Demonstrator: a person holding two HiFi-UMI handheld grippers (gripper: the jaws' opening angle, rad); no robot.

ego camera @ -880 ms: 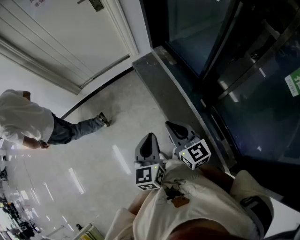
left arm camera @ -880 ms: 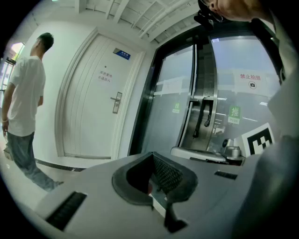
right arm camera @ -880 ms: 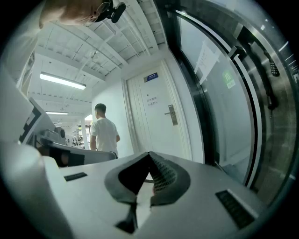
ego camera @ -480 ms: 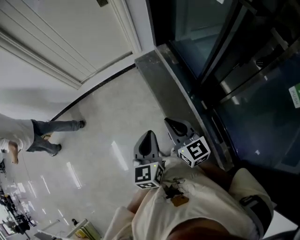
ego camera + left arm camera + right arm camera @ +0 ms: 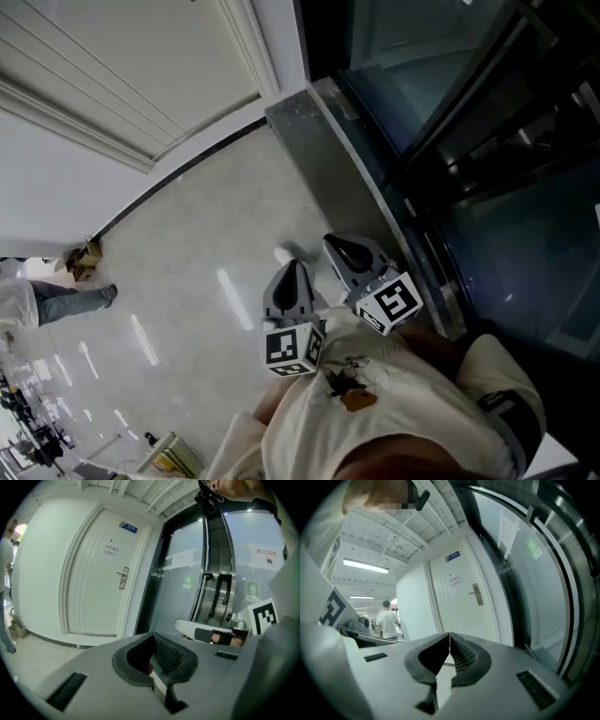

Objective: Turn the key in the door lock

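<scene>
Head view: grey left gripper (image 5: 294, 272) and grey right gripper (image 5: 339, 247) side by side above the pale glossy floor (image 5: 187, 281).
Left gripper view: jaws together, nothing clamped. Silver door lock plate (image 5: 123, 578) sits on the white panelled door (image 5: 91, 592), well ahead.
Right gripper view: jaws together, empty. Key too small to make out.

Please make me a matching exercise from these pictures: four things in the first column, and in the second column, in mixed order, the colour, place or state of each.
Column one
1. small sign
2. lock plate
3. right gripper
4. person in a white shirt

Column two
A. shut, nothing between the jaws
B. far off, left of the white door
C. blue, near the door's top
D. metal, at the door's right edge

Pairs: 1-C, 2-D, 3-A, 4-B
</scene>
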